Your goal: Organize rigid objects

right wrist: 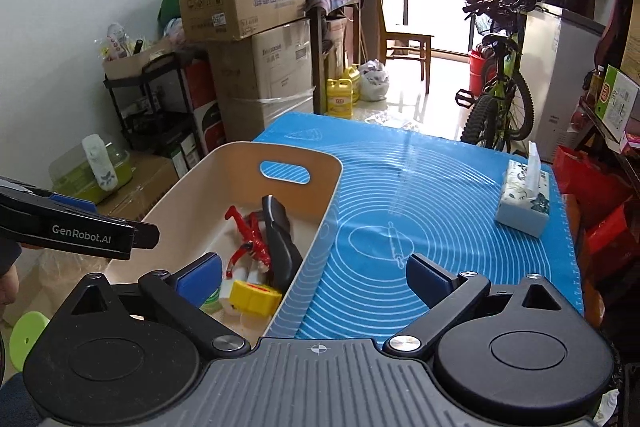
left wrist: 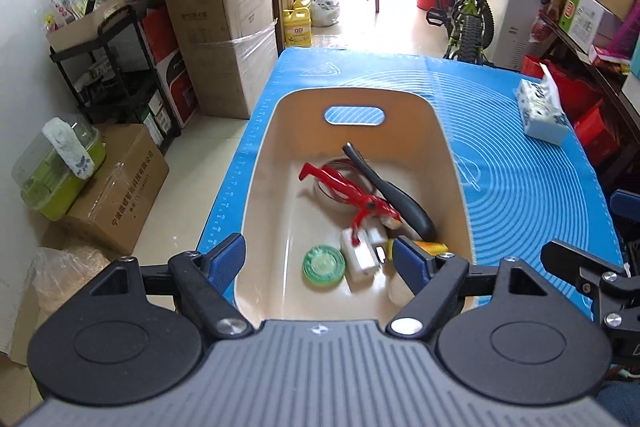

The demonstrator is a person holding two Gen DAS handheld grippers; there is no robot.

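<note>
Already the rigid bits look gathered: a beige bin [left wrist: 264,163] with a handle slot sits centre frame in the left wrist view, on the blue baking mat [left wrist: 520,155], and everything small lies inside it. Red pliers [left wrist: 352,191] cross a black-handled tool [left wrist: 394,193] mid-bin, w/ a green round tin [left wrist: 323,264], a white block [left wrist: 362,254] and a yellow piece [right wrist: 254,295] toward the near end. Piled loose, not sorted, so prob. the bin is just the collecting spot & the job seems near done; nothing rigid shows on the mat besides a tissue pack [left wrist: 544,113] at right, which is soft and likely left alone.

Left gripper [left wrist: 318,257] hangs over the bin's near end, fingers spread wide, holding nothing, touching nothing I can see. Right gripper [right wrist: 314,281] straddles the bin's right wall, lower centre of its view, also spread wide & empty
</note>
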